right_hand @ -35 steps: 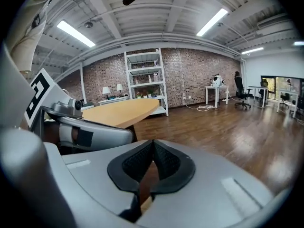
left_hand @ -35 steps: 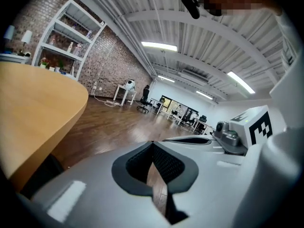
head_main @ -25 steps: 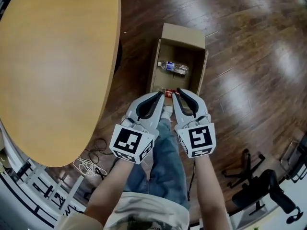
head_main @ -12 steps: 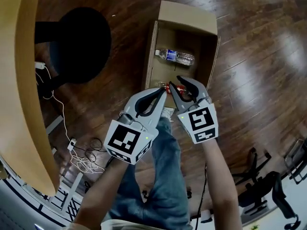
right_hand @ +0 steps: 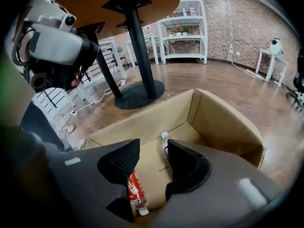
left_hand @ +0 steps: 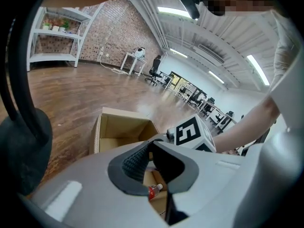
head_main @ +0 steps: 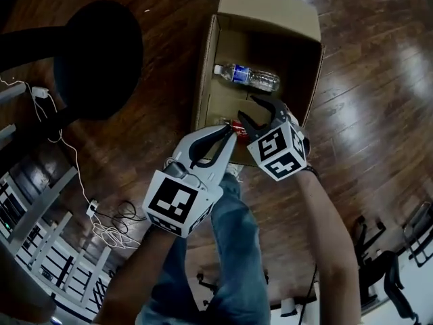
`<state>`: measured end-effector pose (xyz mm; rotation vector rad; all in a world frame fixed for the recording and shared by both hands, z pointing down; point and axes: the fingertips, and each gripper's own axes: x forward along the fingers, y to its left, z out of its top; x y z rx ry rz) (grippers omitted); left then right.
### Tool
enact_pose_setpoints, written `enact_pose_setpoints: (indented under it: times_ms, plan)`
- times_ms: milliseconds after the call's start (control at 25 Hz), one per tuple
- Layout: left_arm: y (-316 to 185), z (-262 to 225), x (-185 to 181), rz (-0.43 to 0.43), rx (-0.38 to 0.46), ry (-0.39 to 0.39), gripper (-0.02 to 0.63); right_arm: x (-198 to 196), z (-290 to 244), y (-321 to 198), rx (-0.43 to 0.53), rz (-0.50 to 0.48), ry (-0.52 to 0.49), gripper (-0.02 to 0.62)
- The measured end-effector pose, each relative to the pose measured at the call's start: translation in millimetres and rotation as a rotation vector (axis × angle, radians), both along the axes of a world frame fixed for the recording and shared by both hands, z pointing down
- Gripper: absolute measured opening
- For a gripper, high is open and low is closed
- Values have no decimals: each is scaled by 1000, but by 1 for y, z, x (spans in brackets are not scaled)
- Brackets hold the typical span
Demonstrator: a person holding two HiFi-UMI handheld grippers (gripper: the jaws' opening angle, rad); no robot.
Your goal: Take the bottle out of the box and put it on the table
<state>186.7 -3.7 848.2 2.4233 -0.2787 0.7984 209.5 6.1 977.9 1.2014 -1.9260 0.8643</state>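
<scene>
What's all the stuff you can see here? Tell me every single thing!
cardboard box: one, brown, open, on the floor
blue-label bottle: one, clear, lying in the box
red-label bottle: one, clear, lying in the box, nearer the person
table base: one, black, left of the box
cables: a tangle, on the floor at left
office chair: one, black, bottom right
floor: dark wood
left gripper: one, grey, jaws shut, empty
right gripper: one, grey, jaws apart, just been opening, gripping nothing, over the box
legs: in blue jeans, below the grippers
</scene>
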Motion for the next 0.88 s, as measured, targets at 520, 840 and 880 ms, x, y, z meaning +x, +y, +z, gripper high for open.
enact_pose_setpoints:
  times_ms: [520, 840, 880]
  plan:
    - [32, 56, 5, 81, -48, 1, 2, 28, 102, 2, -85, -92, 133, 234]
    - [27, 63, -5, 103, -19, 26, 2, 36, 162, -9, -148, -218, 278, 274]
    - [27, 66, -6, 106, -15, 27, 2, 36, 169, -10, -162, -238, 292, 275]
